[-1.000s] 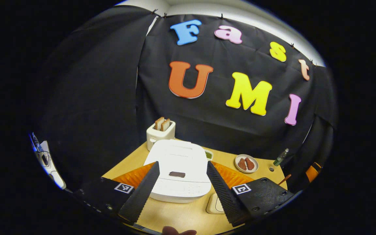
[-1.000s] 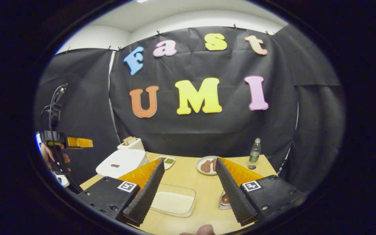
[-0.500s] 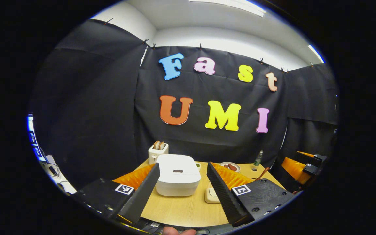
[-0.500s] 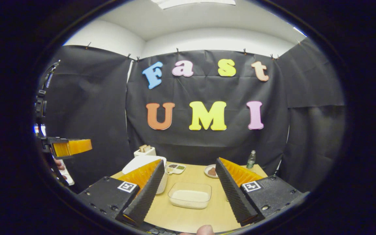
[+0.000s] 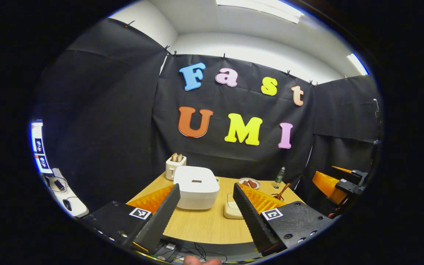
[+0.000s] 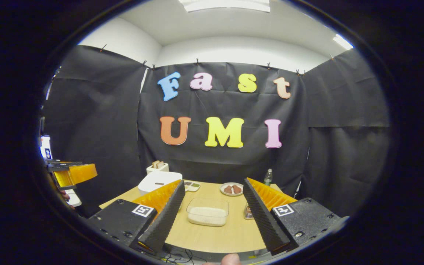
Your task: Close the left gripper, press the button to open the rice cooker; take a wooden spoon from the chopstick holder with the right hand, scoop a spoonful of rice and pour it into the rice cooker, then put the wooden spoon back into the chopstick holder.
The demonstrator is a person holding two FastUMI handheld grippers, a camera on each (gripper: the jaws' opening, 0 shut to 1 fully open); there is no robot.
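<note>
The white rice cooker (image 5: 196, 187) stands with its lid down at the table's left; it also appears in the right gripper view (image 6: 158, 181). My left gripper (image 5: 206, 184) is open, held back from the table's near edge and well short of the cooker. A clear container of rice (image 6: 207, 215) sits mid-table. My right gripper (image 6: 214, 181) is open and empty, also back from the table. The wooden spoon (image 5: 283, 190) sticks up from a holder (image 6: 248, 212) mostly hidden behind a finger. Each gripper appears in the other's view: right gripper (image 5: 329, 182), left gripper (image 6: 73, 173).
A toaster (image 5: 175, 165) with bread stands behind the cooker. A plate of food (image 6: 232, 189), a small sauce dish (image 6: 191, 185) and a green bottle (image 6: 268, 177) sit toward the back. Cables hang under the table's front edge (image 5: 197, 241).
Both grippers have drawn back from the table, so the cooker and rice container now look smaller and farther off. Both stay open.
</note>
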